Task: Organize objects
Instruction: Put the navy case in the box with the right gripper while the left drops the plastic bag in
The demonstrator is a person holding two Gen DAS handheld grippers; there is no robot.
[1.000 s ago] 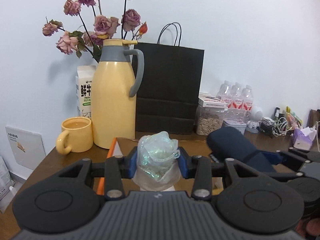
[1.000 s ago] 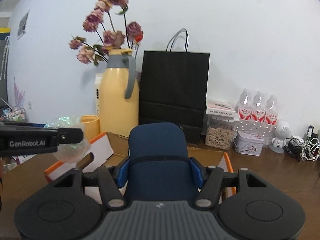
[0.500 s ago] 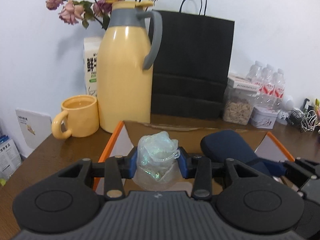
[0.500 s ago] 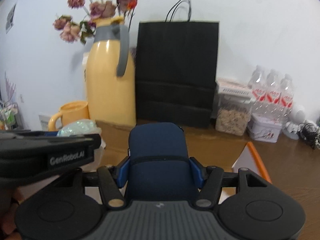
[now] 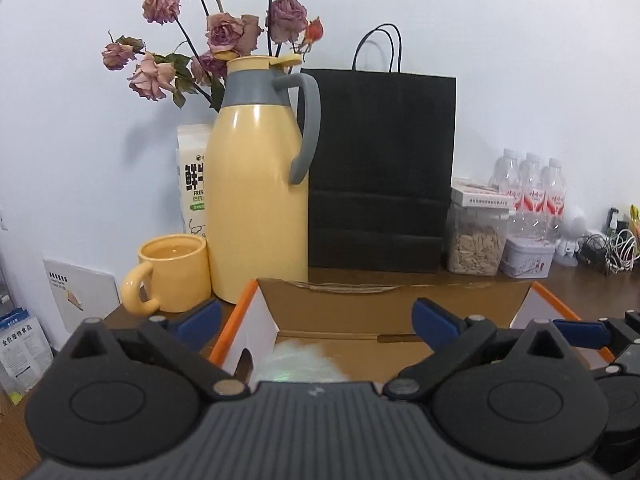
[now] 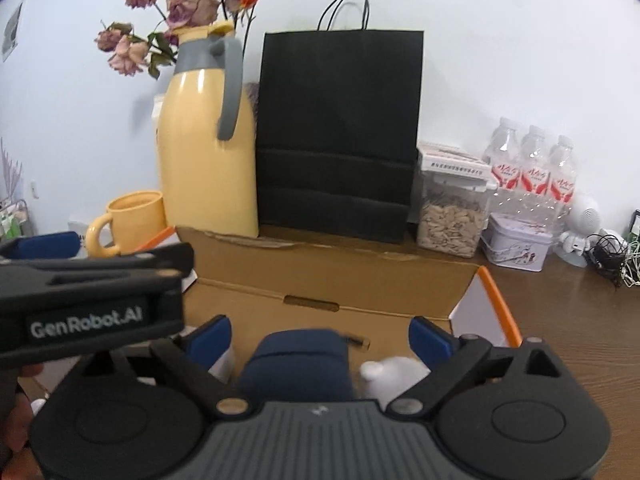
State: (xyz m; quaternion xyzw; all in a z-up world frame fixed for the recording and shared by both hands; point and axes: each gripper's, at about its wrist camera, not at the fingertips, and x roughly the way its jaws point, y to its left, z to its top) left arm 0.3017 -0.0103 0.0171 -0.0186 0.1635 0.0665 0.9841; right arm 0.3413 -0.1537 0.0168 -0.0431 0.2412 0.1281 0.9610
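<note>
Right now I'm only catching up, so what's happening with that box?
A person with a gripper in each hand is putting things into the open cardboard box. The left gripper is open above a shimmery plastic bundle inside it. The right gripper is open around a dark blue pouch, also in the box, beside a white object.

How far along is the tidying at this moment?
Done: the iridescent bundle and the navy pouch both sit inside the cardboard box. In hand: nothing; left tongs and right tongs are open. Left: withdrawing; no other loose items are visible.
</note>
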